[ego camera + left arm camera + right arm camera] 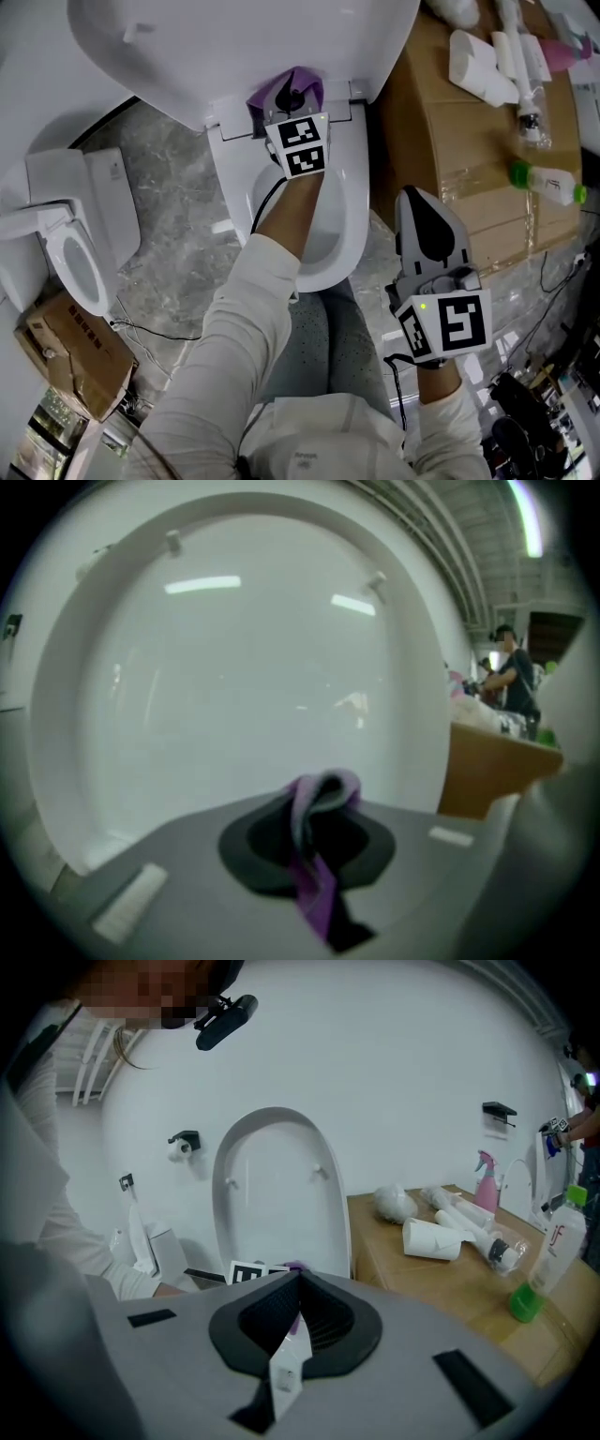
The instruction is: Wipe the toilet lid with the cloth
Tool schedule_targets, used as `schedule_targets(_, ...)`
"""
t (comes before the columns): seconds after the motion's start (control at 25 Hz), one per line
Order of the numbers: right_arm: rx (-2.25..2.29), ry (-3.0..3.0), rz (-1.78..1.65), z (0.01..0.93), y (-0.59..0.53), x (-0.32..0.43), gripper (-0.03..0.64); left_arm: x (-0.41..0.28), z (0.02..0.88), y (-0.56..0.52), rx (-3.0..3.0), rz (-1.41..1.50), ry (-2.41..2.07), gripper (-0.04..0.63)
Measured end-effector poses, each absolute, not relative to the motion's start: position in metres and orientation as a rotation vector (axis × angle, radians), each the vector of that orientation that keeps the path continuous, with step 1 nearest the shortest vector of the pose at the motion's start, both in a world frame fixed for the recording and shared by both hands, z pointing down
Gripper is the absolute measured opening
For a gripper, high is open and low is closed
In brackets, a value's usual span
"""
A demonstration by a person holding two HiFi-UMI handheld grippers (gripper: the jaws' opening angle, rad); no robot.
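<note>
1. Cloth [305,84]: the purple cloth is thin, soft and light. It will fold and bunch under pressure and has no stiffness of its own. You hold it by a gathered wad, which suits it. A flatter wad would likely give more wiping face.
2. Left gripper [286,96]: the jaws are closed on the cloth. A bunch stands proud at the tips, and a strip trails back between the jaws.
3. Position: the cloth is low on the lid [234,47], near the hinge. I cannot tell whether it presses on the surface.
4. Lid: it is hard, glossy and probably slippery. It stands raised with its inner face toward you, and its long axis runs up from the hinge.
5. Cloth axis: the long run lies along the jaws, pointing at the lid.
6. Right gripper [417,202]: the jaws are closed with nothing in them, well clear of the lid.
</note>
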State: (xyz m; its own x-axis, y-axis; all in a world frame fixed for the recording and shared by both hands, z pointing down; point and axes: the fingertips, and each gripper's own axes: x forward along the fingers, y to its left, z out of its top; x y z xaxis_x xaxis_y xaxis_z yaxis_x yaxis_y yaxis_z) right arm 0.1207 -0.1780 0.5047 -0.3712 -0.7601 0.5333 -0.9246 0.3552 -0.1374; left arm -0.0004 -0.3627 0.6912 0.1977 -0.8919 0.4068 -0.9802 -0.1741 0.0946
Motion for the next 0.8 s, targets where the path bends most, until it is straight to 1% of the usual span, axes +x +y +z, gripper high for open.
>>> schedule_targets(0.2, 1.488, -2.231, 0.608, 0.510, -0.175, 0.127, 0.017, 0.066, 0.706, -0.366, 2.300, 0.465, -1.489, 0.014)
schedule_targets(0.32, 1.492, -2.226, 0.607, 0.511, -0.175, 0.130, 0.017, 0.086, 0.714, -0.365, 2.328, 0.496, -1.368, 0.014)
schedule_targets(0.48, 1.491, -2.224, 0.613, 0.514, -0.174, 0.131, 0.017, 0.110, 0.714, -0.359, 2.412, 0.446, -1.128, 0.014)
schedule_targets(0.8, 1.467, -2.258, 0.642, 0.519, -0.169, 0.121, 0.017, 0.074, 0.677, -0.328, 2.376, 0.343, -1.170, 0.014)
